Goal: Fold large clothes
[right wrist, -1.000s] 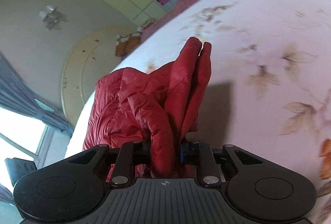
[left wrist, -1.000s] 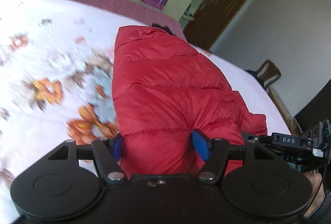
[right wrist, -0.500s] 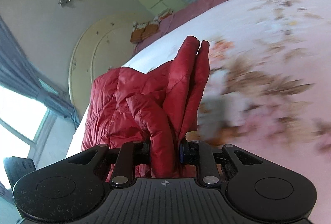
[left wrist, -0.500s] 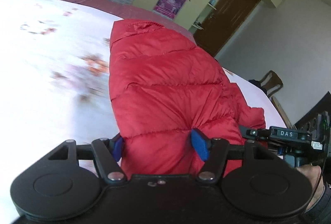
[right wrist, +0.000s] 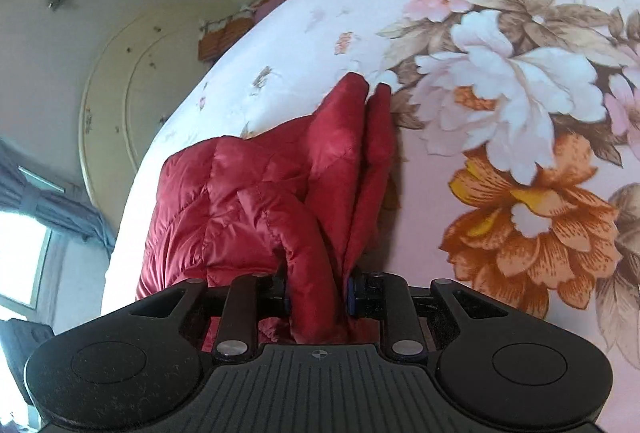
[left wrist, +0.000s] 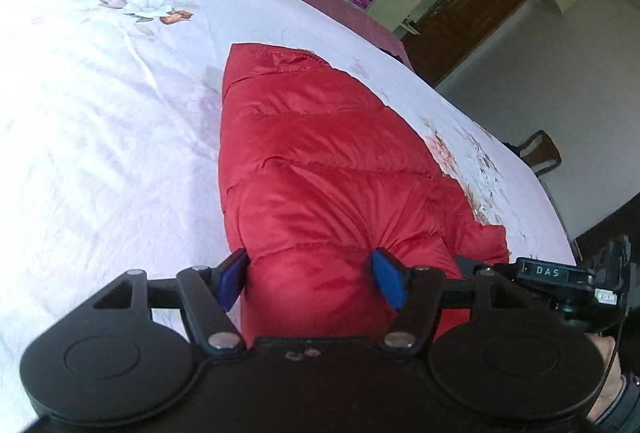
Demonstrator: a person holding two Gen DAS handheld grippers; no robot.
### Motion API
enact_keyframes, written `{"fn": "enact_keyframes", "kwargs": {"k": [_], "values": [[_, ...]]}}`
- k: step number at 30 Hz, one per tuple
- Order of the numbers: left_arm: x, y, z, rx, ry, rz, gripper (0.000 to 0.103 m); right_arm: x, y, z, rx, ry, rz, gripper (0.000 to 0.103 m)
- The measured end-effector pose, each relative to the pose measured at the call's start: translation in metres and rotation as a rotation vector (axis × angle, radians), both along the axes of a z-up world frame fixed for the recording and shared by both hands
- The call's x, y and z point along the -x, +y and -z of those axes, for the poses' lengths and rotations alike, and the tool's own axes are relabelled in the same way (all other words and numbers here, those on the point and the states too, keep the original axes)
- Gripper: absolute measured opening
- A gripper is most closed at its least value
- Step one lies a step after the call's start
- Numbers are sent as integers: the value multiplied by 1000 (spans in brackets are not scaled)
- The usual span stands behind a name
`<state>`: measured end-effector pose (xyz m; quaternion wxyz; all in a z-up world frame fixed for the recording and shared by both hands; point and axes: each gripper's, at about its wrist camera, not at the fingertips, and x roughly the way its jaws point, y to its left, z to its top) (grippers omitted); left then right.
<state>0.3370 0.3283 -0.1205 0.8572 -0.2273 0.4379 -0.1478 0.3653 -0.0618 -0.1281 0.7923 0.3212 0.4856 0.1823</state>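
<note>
Both grippers, left gripper (left wrist: 310, 279) opening, right gripper (right wrist: 318, 295) clamped, pinch the red jacket (left wrist: 320, 169) edge.

Left gripper (left wrist: 310, 279) was black with blue pads (left wrist: 387, 283), silver screws – "DAS" label at 3 o'clock; dark sleeve (left wrist: 622, 407) at 4.

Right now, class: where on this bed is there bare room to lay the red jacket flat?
Free: the floral bedspread left of the red jacket, and the flowered stretch to its right. Crowded: where the left gripper, jaws opening, and right gripper bunch it.
</note>
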Motion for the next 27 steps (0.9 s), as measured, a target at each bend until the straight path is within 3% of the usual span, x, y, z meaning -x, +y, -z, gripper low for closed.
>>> {"fn": "enact_keyframes", "kwargs": {"k": [3,4,7,9,10,12,16,21,27], "values": [[-3,6,-2,-3,7,-9,77,5,-7,-8,53,-31,-4,34],[0,18,-4,-11,0,-15,77,12,-6,-21,109,-64,7,45],[16,35,-22,-47,-61,-51,73,27,-22,-53,180,-191,45,46],[20,38,-37,-77,-144,-67,62,33,-18,-78,221,-296,6,28],[19,36,-43,-78,-182,-55,61,32,-9,-86,251,-332,-36,10],[12,21,-53,-87,-235,3,60,27,11,-94,299,-363,-108,9],[-6,-18,-47,-234,-221,128,58,17,33,-70,454,-301,-158,9],[-12,-16,-19,-219,-167,118,60,16,23,-27,468,-203,-130,9],[-11,-17,-15,-243,-170,142,58,13,19,-19,446,-161,-105,9]]}}
